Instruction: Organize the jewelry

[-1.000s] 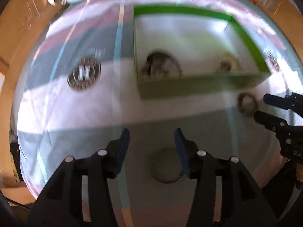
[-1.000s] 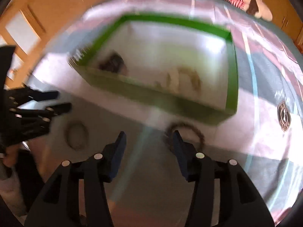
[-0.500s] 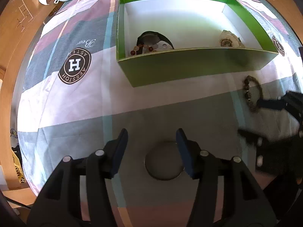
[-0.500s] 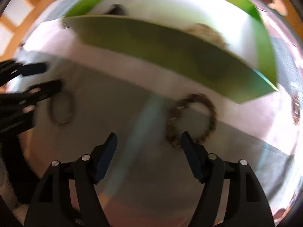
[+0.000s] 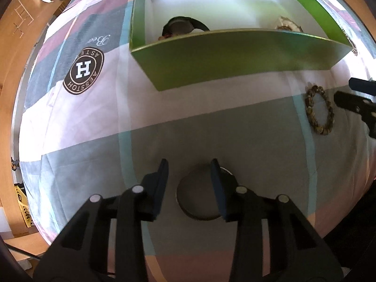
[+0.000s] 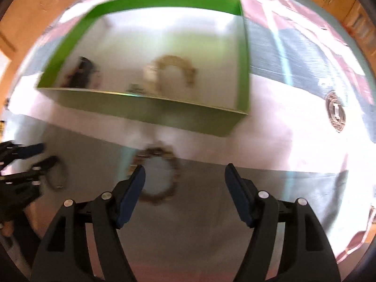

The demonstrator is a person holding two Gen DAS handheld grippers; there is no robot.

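Tool (image 5: 189, 164) straddling bangle (image 5: 199, 202), box (image 5: 235, 58) ahead

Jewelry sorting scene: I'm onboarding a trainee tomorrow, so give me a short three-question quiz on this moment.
1. True or false: the beaded bracelet already lies inside the green box.
2. Which gripper has the thin bangle between its fingers: A) left gripper, B) right gripper?
3. Fill in: both grippers are ____.

Key: 1 false, it lies on the bedsheet outside the box; 2 A; 3 open.
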